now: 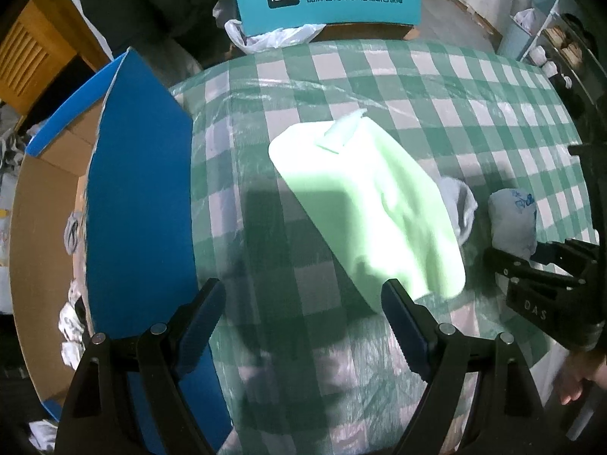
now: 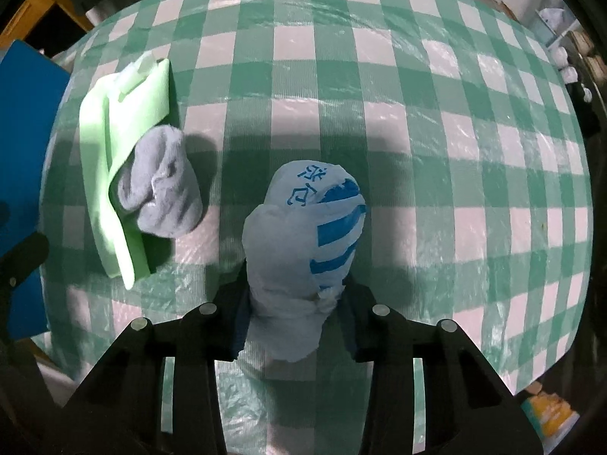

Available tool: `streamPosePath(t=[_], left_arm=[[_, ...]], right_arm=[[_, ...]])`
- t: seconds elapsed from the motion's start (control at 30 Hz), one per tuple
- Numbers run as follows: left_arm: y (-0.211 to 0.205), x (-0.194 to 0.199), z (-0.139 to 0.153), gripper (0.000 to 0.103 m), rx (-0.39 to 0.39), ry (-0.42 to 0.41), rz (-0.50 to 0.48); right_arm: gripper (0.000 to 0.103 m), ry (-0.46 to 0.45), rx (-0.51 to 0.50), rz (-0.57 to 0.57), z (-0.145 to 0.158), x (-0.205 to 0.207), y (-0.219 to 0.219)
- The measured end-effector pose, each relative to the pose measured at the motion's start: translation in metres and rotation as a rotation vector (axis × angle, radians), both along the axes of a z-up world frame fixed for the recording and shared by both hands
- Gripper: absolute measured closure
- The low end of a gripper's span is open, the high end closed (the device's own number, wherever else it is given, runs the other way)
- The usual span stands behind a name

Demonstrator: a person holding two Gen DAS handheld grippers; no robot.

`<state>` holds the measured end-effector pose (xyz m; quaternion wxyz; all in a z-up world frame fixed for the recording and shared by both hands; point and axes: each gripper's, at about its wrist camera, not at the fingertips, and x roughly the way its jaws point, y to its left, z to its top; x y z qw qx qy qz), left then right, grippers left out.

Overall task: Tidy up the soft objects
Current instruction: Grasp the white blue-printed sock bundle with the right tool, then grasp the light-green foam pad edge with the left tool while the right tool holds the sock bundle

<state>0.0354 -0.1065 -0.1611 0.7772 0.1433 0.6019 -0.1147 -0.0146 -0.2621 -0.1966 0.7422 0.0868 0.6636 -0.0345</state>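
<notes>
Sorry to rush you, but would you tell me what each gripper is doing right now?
Left gripper: open, holding nothing, above the tablecloth.
Right gripper: closed on the white-and-blue bundle.

The left tool hangs wide apart over the checked counter, beside a green foam.

both grippers are matte black plastic with angular, cut-out arms. the left gripper has dark blue ribbed pads with toothed edges on its fingers, and round silver screw heads sit at the joints. the right gripper has the same silver screws and blue pads; seen from the left wrist view, its side carries faint raised lettering.
</notes>
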Motion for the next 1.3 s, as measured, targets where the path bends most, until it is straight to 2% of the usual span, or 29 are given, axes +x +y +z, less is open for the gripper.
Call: streamPosePath(t=[0.27, 0.5, 0.53, 0.7, 0.83, 0.93, 1.13, 1.3], left_arm=[[-0.007, 0.026, 0.0, 0.018, -0.026, -0.023, -0.006], [-0.021, 0.05, -0.008, 0.018, -0.037, -0.04, -0.051], [-0.022, 0.053, -0.008, 0.018, -0.036, -0.043, -0.051], [-0.03, 0.07, -0.005, 0.018, -0.057, -0.084, -0.055], [-0.039, 0.083, -0.008, 0.018, -0.04, -0.097, -0.085], [-0.045, 0.09, -0.013, 0.026, -0.043, -0.078, -0.102], [-0.054, 0.106, -0.027, 0.028, -0.07, -0.018, -0.117], [-0.055, 0.115, -0.038, 0.045, -0.073, 0.03, -0.11]], right_arm=[[0.067, -0.051, -0.021, 0.039, 0.018, 0.018, -0.008], [0.067, -0.094, 0.005, 0.013, 0.036, 0.039, -0.02], [0.067, -0.097, 0.008, 0.01, 0.034, 0.053, -0.029], [0.067, -0.112, 0.018, 0.003, 0.041, 0.063, -0.035], [0.067, -0.11, 0.025, 0.0, 0.043, 0.072, -0.044], [0.067, -0.109, 0.028, -0.009, 0.03, 0.051, -0.027], [0.067, -0.109, 0.031, -0.024, 0.03, 0.051, -0.032], [0.067, -0.111, 0.033, -0.024, 0.032, 0.05, -0.036]])
